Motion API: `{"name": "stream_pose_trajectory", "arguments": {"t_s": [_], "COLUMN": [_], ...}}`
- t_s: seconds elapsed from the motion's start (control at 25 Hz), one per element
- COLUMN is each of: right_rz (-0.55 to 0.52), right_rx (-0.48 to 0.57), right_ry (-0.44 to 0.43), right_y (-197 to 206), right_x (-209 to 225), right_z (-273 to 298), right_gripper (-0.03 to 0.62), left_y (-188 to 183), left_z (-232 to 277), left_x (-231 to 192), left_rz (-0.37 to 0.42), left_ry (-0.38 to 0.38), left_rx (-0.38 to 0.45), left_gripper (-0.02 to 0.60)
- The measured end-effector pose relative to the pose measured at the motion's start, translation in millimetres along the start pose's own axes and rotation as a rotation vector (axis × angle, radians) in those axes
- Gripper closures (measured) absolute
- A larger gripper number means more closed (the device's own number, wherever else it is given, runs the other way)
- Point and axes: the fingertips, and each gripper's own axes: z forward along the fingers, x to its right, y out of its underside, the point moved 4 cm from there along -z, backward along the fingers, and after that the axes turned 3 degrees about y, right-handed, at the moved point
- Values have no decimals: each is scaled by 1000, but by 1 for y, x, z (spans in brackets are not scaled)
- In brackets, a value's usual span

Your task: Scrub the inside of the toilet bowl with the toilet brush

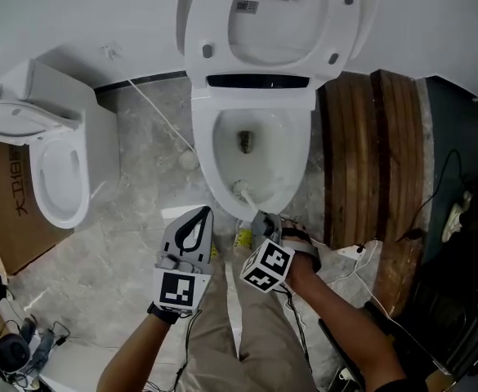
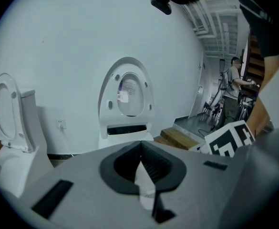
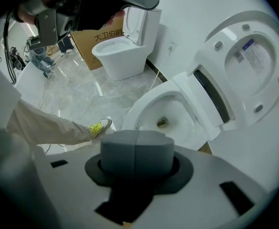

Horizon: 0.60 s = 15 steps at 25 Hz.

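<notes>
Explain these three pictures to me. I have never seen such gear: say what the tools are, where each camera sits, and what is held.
There is no robot: a person holds a two-jaw tool in each hand. The top-down picture comes from a camera on the person's head and shows the left gripper and the right gripper. The other two come from cameras riding on each tool, looking along its jaws. On the floor stands a toilet with its lid up; a second toilet and a cardboard box are at the picture's left, wooden planks at its right. Both pairs of jaws are closed, with nothing seen between them. A white stick-like thing rests at the bowl's front rim by the right jaws; whether it is the brush, I cannot tell.
</notes>
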Motion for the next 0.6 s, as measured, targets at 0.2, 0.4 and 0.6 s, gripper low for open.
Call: {"name": "stream_pose_trajectory", "arguments": {"t_s": [0.2, 0.4, 0.6], "right_rz": [20, 59, 80], "right_rx": [32, 54, 80], "right_ry": [6, 21, 35], "right_y": [-13, -22, -29], "right_x": [3, 9, 11], "right_z": [4, 10, 16], "right_gripper": [447, 447, 447], "left_y": [0, -2, 6], "left_z": [-5, -12, -21], "left_x": [-2, -8, -18], "left_rz": [-7, -18, -44], "left_ry": [-14, -37, -82], "left_rx": [6, 15, 7], "left_gripper": [572, 572, 572]}}
